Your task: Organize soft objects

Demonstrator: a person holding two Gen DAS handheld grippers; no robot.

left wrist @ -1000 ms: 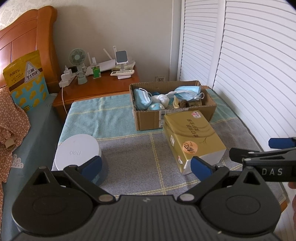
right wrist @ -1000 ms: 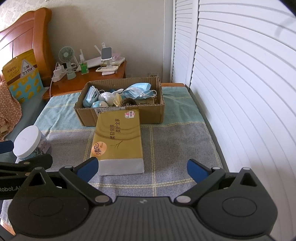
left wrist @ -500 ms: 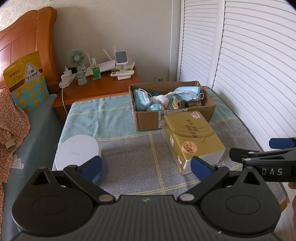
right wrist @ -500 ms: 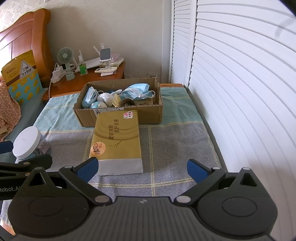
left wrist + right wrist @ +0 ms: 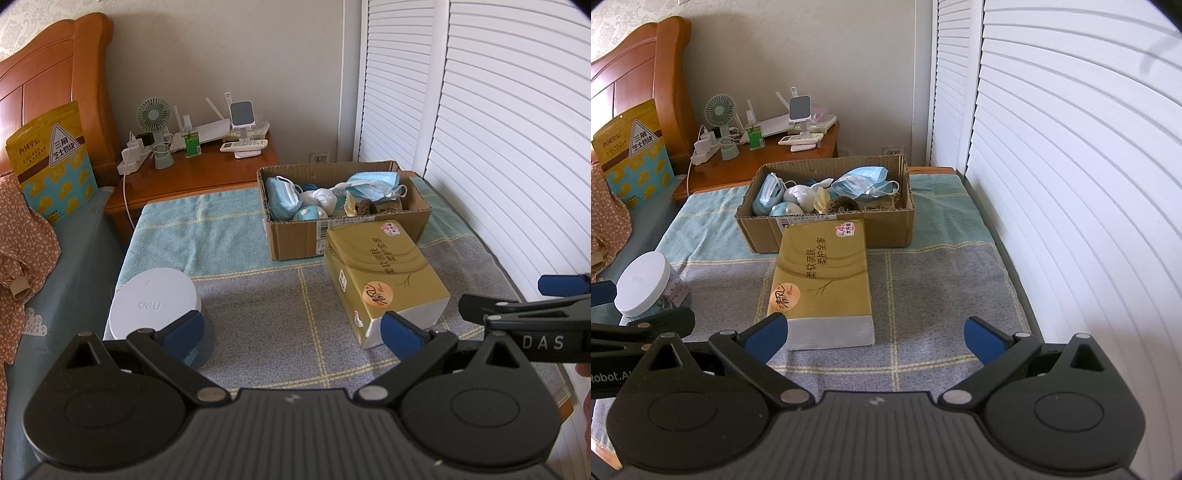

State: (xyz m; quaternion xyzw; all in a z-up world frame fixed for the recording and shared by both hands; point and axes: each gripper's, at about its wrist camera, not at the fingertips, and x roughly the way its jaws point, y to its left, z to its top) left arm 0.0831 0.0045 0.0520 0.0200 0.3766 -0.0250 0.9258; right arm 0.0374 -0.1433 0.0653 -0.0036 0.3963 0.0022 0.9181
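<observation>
A cardboard box (image 5: 295, 240) (image 5: 886, 230) stands at the back of the cloth-covered table. It holds blue face masks (image 5: 373, 182) (image 5: 862, 182), a white soft toy (image 5: 323, 197) (image 5: 801, 194) and other small soft things. A gold tissue pack (image 5: 382, 275) (image 5: 822, 273) lies in front of the box. My left gripper (image 5: 291, 326) is open and empty, low over the near table. My right gripper (image 5: 873, 334) is open and empty, just behind the tissue pack's near end.
A white-lidded jar (image 5: 157, 299) (image 5: 646, 284) stands at the near left. A wooden nightstand (image 5: 207, 166) with a fan and small devices is behind the table. White louvred doors (image 5: 1071, 184) run along the right. A bed lies on the left.
Both views have shifted only slightly; the right gripper has drawn back a little. Both grippers stay open and empty.
</observation>
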